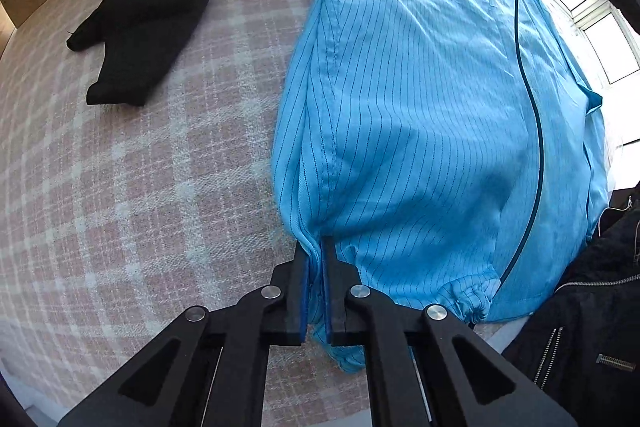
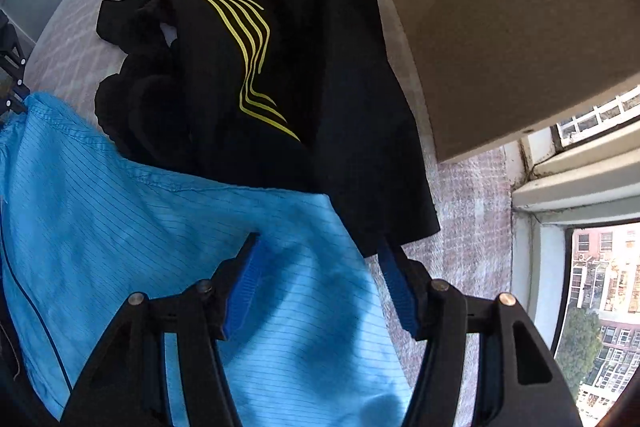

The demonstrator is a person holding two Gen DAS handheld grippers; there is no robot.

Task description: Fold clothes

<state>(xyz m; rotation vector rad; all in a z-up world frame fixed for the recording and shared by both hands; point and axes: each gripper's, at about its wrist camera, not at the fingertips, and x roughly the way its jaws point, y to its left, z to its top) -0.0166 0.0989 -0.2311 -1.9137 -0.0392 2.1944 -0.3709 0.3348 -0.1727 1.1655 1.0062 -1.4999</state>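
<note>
Pinching thin pinstriped blue garment point(image 1: 420, 87) w/ left gripper point(image 1: 316, 259).

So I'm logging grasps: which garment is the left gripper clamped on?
The blue pinstriped garment; the left gripper pinches its edge. The black one lies apart.

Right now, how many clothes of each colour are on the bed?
Light blue pinstriped garment: 1
Black garment with yellow wavy lines: 1
Total on the pink checked bedcover: 2
</note>
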